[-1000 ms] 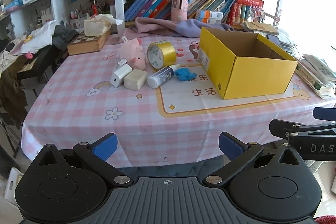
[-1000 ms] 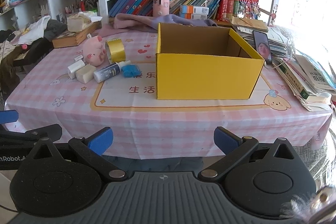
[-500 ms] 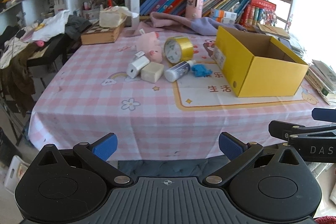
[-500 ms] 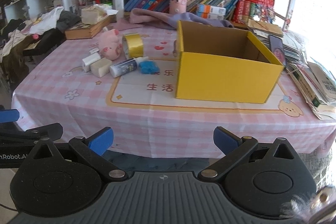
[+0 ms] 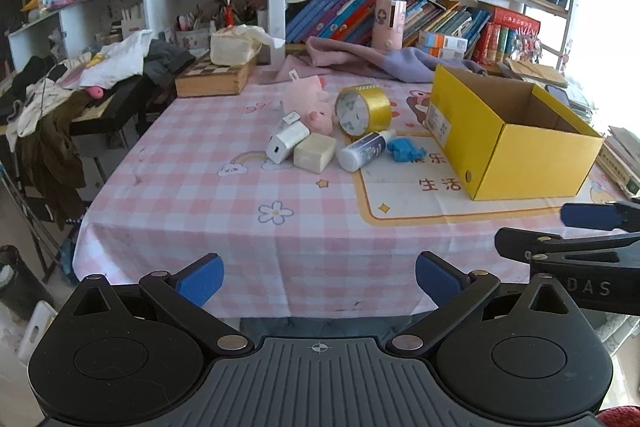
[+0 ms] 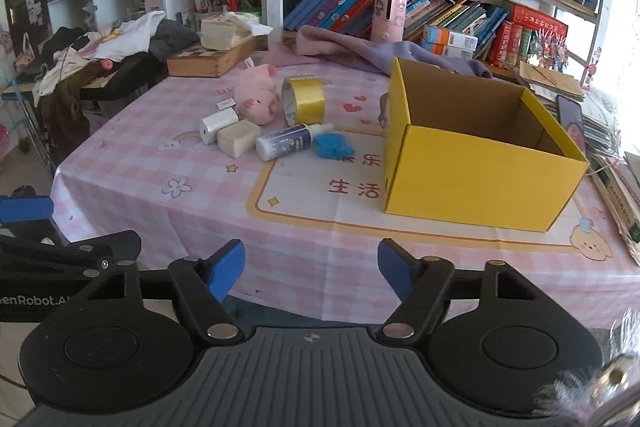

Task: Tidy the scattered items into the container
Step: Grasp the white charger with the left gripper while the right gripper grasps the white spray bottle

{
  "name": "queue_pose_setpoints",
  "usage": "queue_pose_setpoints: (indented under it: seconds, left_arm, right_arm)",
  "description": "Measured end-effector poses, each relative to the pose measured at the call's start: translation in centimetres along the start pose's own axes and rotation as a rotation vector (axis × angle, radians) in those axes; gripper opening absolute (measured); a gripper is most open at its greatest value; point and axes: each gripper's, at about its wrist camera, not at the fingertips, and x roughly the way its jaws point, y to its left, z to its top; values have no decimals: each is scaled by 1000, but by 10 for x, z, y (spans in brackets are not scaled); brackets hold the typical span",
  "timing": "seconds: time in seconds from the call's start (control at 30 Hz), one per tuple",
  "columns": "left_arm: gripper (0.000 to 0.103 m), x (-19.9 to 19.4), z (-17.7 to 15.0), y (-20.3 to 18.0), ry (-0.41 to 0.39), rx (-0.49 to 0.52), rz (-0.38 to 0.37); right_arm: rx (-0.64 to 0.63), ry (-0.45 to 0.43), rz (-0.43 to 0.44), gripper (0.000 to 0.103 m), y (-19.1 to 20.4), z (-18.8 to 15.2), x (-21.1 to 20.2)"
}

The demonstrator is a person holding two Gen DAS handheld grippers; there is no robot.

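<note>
Presently, nothing has been placed in the yellow box [image 6: 476, 163], which stands open-topped on the pink checked tablecloth [image 6: 320, 227]; what shows of its interior is bare. Every scattered item lies in one cluster to the left of the box, apart from its wall.

Ordered by size, the cluster reads: the pink pig plush [image 6: 258, 97], farthest back from the box's near corner; the gold tape roll [image 6: 304, 99], on edge just beside the plush and nearer the box; the small bottle [image 6: 286, 143], lying on its side with its long axis pointing roughly toward the box, cap end nearest; the beige block [image 6: 239, 137] and white charger [image 6: 218, 125], touching one another at the far left; the blue scrap [image 6: 334, 146], at the bottle's cap and closest to the box.

Both tools hang short of the table's near edge, well apart from the items. The left gripper [image 5: 318, 277] has its jaws spread wide with nothing between them. The right gripper [image 6: 312, 267] is closing, also on nothing.

Judgement: the cluster lies ahead and left of the right gripper, more squarely ahead of the left, which looks better placed for the first pick.
</note>
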Motion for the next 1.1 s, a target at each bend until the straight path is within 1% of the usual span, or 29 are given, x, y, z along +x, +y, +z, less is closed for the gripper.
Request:
queue_pose_setpoints:
  seconds: [0.07,0.2,0.33,0.43,0.47,0.5,0.53,0.57,0.6,0.67,0.8,1.0,1.1]
  left_arm:
    - [103,1,2,2,-12,-10,-14]
    - [102,10,9,6,-28,-18,-7]
    - [102,27,18,13,-15,-23,13]
    - [102,44,26,21,-4,-30,24]
    - [101,49,30,24,0,-32,27]
    - [100,55,34,26,4,-33,29]
    - [97,61,38,29,6,-32,30]
    - [97,67,43,30,7,-30,32]
    - [97,74,48,32,6,-27,32]
    - [94,87,57,33,2,-16,33]
    - [94,114,74,35,19,2,37]
    - [92,154,100,34,36,42,38]
    - [87,173,108,34,52,65,35]
  right_arm:
    - [3,1,11,71,0,1,5]
    - [-3,-2,16,72,-1,5,13]
    - [-12,3,15,72,-1,13,31]
    - [-34,19,56,71,4,19,48]
    - [-46,18,58,69,6,22,53]
    - [-57,12,54,63,8,26,58]
    - [-63,-4,35,59,9,30,63]
    - [-65,-16,17,53,10,35,68]
    - [-64,-24,4,51,10,40,74]
    - [-41,-28,-13,49,5,49,88]
    - [-8,3,-35,49,-3,66,122]
    - [-22,16,-51,49,-1,84,161]
    - [-32,37,-59,49,-2,91,180]
